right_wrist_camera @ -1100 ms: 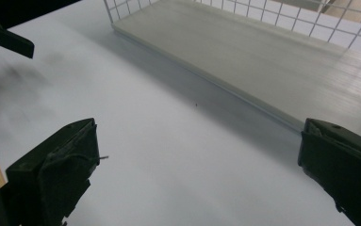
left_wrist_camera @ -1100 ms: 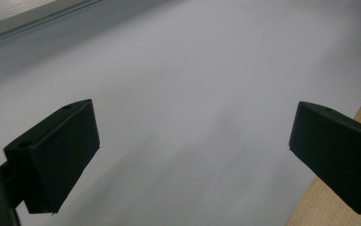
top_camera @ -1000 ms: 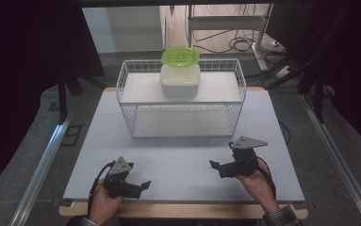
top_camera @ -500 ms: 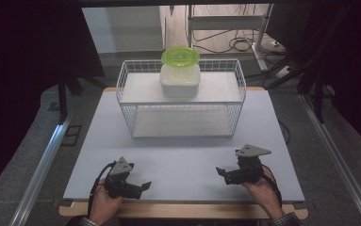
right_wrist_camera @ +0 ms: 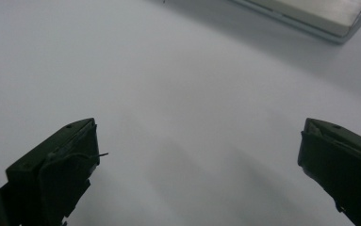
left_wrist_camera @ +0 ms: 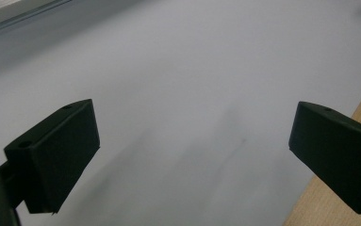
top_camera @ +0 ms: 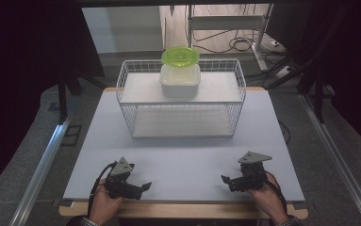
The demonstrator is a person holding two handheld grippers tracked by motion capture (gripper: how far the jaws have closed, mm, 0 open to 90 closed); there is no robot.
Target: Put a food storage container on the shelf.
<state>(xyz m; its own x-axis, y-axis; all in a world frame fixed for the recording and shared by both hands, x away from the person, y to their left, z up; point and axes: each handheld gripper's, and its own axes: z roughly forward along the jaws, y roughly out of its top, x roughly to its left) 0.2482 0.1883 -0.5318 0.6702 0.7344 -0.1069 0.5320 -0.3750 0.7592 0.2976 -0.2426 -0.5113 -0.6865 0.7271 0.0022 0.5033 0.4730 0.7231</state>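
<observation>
1. Both grippers sit at the near edge of the desk (top_camera: 187, 155), well apart from everything else. The left gripper (top_camera: 143, 186) and right gripper (top_camera: 226, 181) each have their jaws spread wide with nothing between them; the gripper views just look down on bare white desk surface.
2. The white container (top_camera: 180, 81) with the lime green lid (top_camera: 180, 56) sits on the top shelf of the white wire basket rack (top_camera: 183, 117), at the far side of the desk, lid on.
3. So progress-wise, I'd say basically nothing is done yet: the container looks untouched and neither gripper is anywhere near it.
4. What's left is pretty much everything: reach forward to the rack, grab the container or its lid, and go from there.
</observation>
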